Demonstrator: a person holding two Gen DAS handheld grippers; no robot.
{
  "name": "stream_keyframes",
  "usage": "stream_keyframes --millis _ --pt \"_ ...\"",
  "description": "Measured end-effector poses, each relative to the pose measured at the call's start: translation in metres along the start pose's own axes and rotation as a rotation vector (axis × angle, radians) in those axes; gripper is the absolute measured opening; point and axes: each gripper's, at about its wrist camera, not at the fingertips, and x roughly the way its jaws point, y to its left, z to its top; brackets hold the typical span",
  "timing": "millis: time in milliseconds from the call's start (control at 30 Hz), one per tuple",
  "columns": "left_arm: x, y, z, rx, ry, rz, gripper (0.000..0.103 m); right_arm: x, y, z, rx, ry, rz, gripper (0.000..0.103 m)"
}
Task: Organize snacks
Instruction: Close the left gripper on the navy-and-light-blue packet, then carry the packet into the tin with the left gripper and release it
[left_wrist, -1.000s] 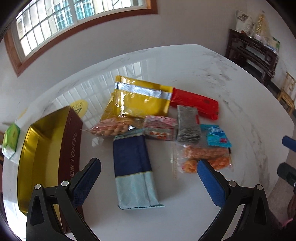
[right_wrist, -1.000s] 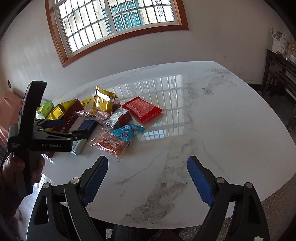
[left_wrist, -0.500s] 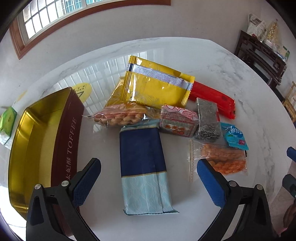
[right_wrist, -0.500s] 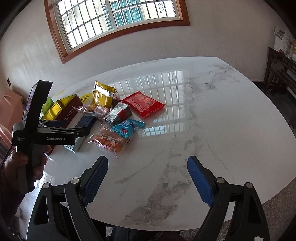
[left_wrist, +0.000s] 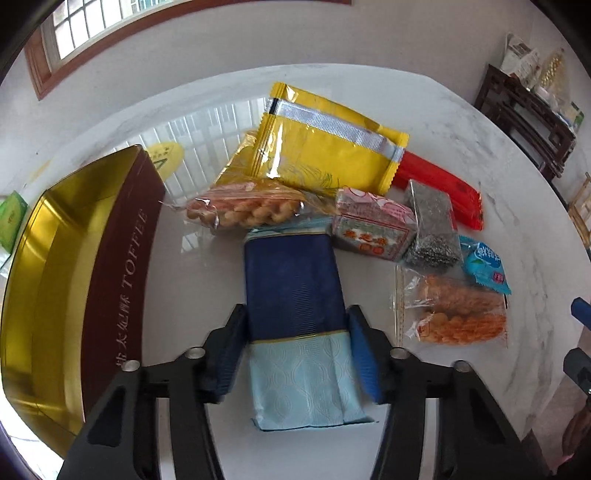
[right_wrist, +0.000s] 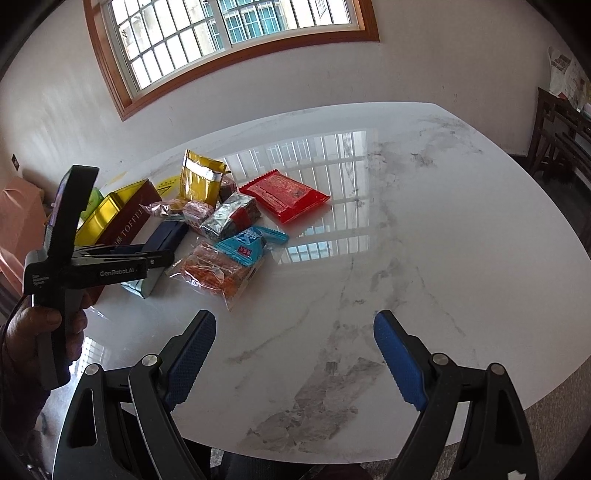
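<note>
A navy and light-blue snack packet (left_wrist: 291, 288) lies flat on the white marble table (right_wrist: 406, 221). My left gripper (left_wrist: 297, 314) straddles it, its jaws closing, and both blue pads touch the packet's long sides. Seen from the right wrist view, the left gripper (right_wrist: 147, 258) points down at that packet (right_wrist: 168, 236), held by a hand. An open gold toffee tin (left_wrist: 74, 258) with maroon walls stands just left of it. My right gripper (right_wrist: 295, 325) hangs open over bare table near the front edge, holding nothing.
Behind the packet lie a yellow bag (left_wrist: 325, 147), a red pack (left_wrist: 439, 184), a bag of twisted biscuits (left_wrist: 240, 212), a pink box (left_wrist: 373, 225), a grey packet (left_wrist: 432, 221), a small blue sachet (left_wrist: 484, 262) and an orange-snack bag (left_wrist: 461, 314). A green packet (left_wrist: 11, 218) sits beyond the tin.
My left gripper came down and forward over the navy packet, and its jaws went from wide apart to closed against the packet's sides. The right gripper stayed put.
</note>
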Motion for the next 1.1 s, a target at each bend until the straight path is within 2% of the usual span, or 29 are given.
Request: stream_keyframes --millis 167,400,767,967,1100 --pt "-0.013 -0.009 -0.014 0.047 -0.05 0.071 0.052 0.002 0.001 0.001 -0.001 0.006 -0.004 0.086" --pt "-0.043 -0.013 -0.02 0.046 -0.131 0.093 0.051 0.004 0.009 0.002 -0.024 0.014 -0.004 0.086" --pt "-0.08 -0.01 -0.017 0.023 -0.195 0.069 0.051 0.0 0.02 0.003 -0.048 0.009 0.002 0.086" --pt "-0.1 0.012 -0.017 -0.048 -0.212 0.03 0.051 -0.004 0.023 0.005 -0.057 -0.003 0.005 0.086" --pt "-0.116 0.033 -0.014 -0.087 -0.231 0.032 0.051 -0.004 0.024 0.004 -0.065 0.0 0.007 0.086"
